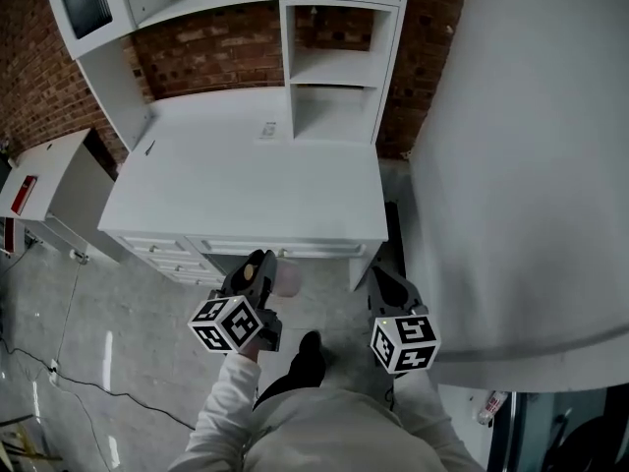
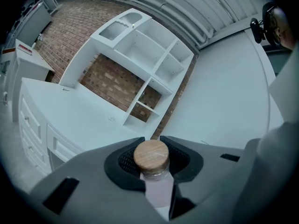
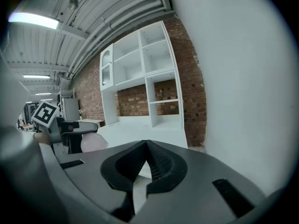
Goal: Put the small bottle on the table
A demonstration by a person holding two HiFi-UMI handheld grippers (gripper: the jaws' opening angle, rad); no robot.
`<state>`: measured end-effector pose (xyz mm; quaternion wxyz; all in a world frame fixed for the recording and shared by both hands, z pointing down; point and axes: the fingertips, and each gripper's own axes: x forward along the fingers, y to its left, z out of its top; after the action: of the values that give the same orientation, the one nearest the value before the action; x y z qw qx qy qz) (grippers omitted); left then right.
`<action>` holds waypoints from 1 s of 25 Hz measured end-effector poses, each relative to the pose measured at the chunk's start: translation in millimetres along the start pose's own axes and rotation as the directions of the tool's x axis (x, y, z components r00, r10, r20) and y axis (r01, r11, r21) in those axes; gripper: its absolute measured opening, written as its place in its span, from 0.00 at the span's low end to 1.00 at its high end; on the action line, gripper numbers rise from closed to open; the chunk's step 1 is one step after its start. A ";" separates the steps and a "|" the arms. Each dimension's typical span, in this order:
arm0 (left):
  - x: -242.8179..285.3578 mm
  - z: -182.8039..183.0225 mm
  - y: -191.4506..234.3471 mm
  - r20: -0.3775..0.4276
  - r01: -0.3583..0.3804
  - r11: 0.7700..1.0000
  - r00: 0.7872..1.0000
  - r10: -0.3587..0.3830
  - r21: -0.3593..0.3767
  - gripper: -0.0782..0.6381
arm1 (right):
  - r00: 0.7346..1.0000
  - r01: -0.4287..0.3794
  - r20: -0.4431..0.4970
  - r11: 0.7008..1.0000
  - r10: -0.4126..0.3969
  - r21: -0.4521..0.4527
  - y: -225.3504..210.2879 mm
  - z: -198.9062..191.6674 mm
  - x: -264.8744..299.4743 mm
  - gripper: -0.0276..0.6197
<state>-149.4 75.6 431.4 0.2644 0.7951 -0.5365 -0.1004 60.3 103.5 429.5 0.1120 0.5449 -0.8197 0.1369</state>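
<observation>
Clamped in the left gripper (image 1: 261, 264), the small cork-capped bottle (image 2: 156, 185) is mid-carry, short of the white desk's (image 1: 246, 185) front edge; right gripper (image 3: 145, 146) pinched together, empty; next, reach over that edge and stand it upright

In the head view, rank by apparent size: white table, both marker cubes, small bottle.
1. White table.
2. Left marker cube and right marker cube, about alike.
3. Small bottle, partly hidden.

This looks like an industrial hall staged as a home study: at twelve o'clock a white desk (image 1: 246, 190) with open shelves (image 1: 334, 77) stands against a brick wall (image 1: 211, 47). Overhead, a ribbed metal ceiling (image 3: 110, 13) carries strip lights (image 3: 28, 17).
</observation>
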 end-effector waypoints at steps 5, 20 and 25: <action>52.7 19.8 17.4 -0.024 0.024 1.000 0.999 -0.023 0.019 0.27 | 1.000 0.018 0.005 1.000 -0.018 0.006 -13.2 24.0 47.2 0.09; 159.6 50.7 74.9 -0.058 0.036 0.999 0.998 -0.036 0.010 0.27 | 0.997 0.077 -0.006 0.996 -0.077 0.051 -43.5 51.8 133.0 0.09; 186.2 52.8 86.1 -0.072 0.014 0.999 0.997 -0.011 0.037 0.27 | 0.995 0.103 -0.012 0.993 -0.102 0.053 -59.9 53.4 144.8 0.09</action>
<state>-166.5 -134.2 455.6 0.2678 0.8064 -0.5234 -0.0634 58.6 -62.0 433.8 0.1081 0.5883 -0.7862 0.1554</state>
